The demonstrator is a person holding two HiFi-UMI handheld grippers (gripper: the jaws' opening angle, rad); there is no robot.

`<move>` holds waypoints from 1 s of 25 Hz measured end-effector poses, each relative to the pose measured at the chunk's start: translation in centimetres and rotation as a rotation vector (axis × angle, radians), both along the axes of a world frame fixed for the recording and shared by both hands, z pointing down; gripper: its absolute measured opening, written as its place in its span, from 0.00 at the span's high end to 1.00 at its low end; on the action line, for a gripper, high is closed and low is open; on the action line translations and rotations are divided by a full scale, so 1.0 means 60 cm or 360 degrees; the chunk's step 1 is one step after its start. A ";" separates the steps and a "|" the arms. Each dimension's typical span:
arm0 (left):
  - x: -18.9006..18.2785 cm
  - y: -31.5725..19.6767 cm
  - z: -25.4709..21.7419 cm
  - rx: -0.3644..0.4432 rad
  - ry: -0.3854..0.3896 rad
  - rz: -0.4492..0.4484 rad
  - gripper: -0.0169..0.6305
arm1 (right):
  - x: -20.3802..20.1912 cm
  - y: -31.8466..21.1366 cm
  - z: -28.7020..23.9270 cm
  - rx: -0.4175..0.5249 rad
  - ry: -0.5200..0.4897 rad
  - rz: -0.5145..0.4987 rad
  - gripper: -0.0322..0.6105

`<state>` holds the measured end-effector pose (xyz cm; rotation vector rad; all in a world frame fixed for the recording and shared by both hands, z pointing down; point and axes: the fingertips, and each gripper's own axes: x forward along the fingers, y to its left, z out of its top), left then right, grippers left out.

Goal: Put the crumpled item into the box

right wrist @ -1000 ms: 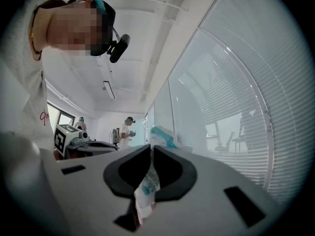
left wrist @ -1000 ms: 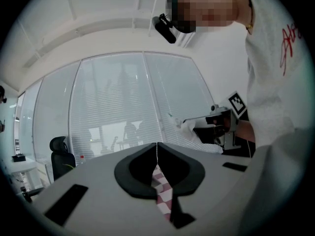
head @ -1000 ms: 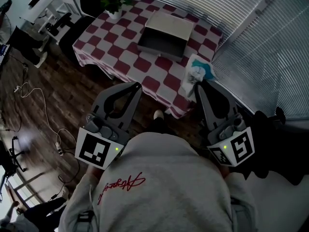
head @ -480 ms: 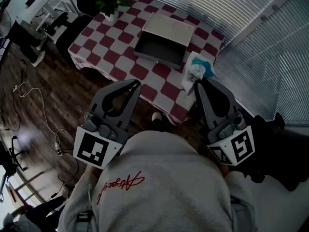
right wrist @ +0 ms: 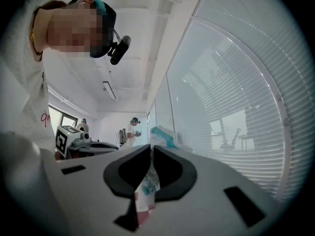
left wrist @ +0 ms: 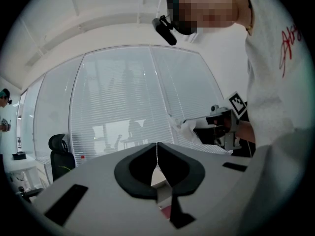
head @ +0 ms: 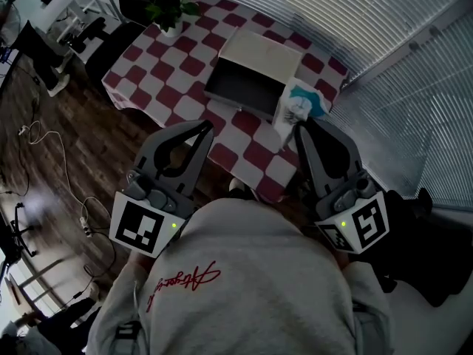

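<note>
My right gripper (head: 298, 126) is shut on the crumpled item (head: 298, 103), a white and teal wad that hangs just off the right side of the box (head: 250, 84). The box is an open grey tray with a pale lid part behind it, on the red-and-white checked table (head: 151, 76). In the right gripper view the crumpled item (right wrist: 146, 185) is pinched between the jaws of my right gripper (right wrist: 150, 149). My left gripper (head: 205, 127) is shut and empty, held over the table's near edge. In the left gripper view, my left gripper (left wrist: 157, 149) has its jaws touching.
A potted plant (head: 171, 4) stands at the table's far left corner. Slatted blinds (head: 414, 87) run along the right and back. Dark wood floor with a loose cable (head: 46, 154) lies to the left, with furniture (head: 70, 28) beyond. Two people (right wrist: 132, 131) stand far off.
The table and box have come nearer and lower in the head view. The crumpled item, still held by the right gripper, now sits beside the box's right edge.
</note>
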<state>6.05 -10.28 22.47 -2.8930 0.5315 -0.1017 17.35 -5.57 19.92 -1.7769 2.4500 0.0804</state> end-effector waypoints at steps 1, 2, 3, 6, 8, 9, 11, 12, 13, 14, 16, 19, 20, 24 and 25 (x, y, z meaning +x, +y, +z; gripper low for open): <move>0.005 -0.006 -0.001 0.0002 0.0000 -0.0003 0.95 | 0.006 -0.006 0.000 0.0000 -0.0003 -0.0003 0.90; 0.011 -0.013 -0.002 0.0002 0.0003 -0.0007 0.95 | 0.012 -0.013 -0.001 0.0000 -0.0006 -0.0006 0.90; 0.016 -0.018 -0.003 0.0001 0.0005 -0.0008 0.95 | 0.017 -0.019 -0.001 0.0000 -0.0011 -0.0009 0.90; 0.032 -0.027 0.000 -0.0012 0.0001 -0.0004 0.95 | 0.033 -0.034 0.000 -0.0003 -0.0025 -0.0020 0.90; 0.039 -0.033 0.003 -0.0018 -0.0006 -0.0005 0.95 | 0.040 -0.043 0.004 -0.0009 -0.0032 -0.0024 0.90; 0.041 -0.036 0.004 -0.0020 -0.0011 -0.0006 0.95 | 0.043 -0.047 0.005 -0.0013 -0.0038 -0.0026 0.90; 0.045 -0.042 0.008 -0.0025 -0.0025 -0.0009 0.95 | 0.048 -0.055 0.007 -0.0018 -0.0052 -0.0027 0.90; 0.046 -0.044 0.010 -0.0027 -0.0032 -0.0010 0.95 | 0.050 -0.058 0.007 -0.0019 -0.0058 -0.0026 0.90; 0.048 -0.046 0.011 -0.0030 -0.0037 -0.0010 0.95 | 0.052 -0.061 0.007 -0.0018 -0.0065 -0.0024 0.90; 0.049 -0.048 0.011 -0.0031 -0.0039 -0.0011 0.95 | 0.054 -0.063 0.008 -0.0018 -0.0071 -0.0021 0.90; 0.050 -0.049 0.009 -0.0030 -0.0035 -0.0012 0.95 | 0.056 -0.065 0.011 -0.0023 -0.0082 -0.0011 0.90; 0.047 -0.053 0.003 -0.0017 -0.0027 -0.0007 0.95 | 0.059 -0.066 0.012 -0.0029 -0.0094 0.0009 0.90; 0.046 -0.055 0.001 -0.0012 -0.0023 -0.0004 0.95 | 0.059 -0.067 0.012 -0.0026 -0.0095 0.0016 0.90; 0.042 -0.064 -0.005 -0.0005 0.0000 0.0014 0.95 | 0.055 -0.072 0.009 -0.0022 -0.0095 0.0044 0.90; 0.040 -0.065 -0.006 -0.0003 0.0002 0.0022 0.95 | 0.053 -0.074 0.007 -0.0022 -0.0095 0.0051 0.90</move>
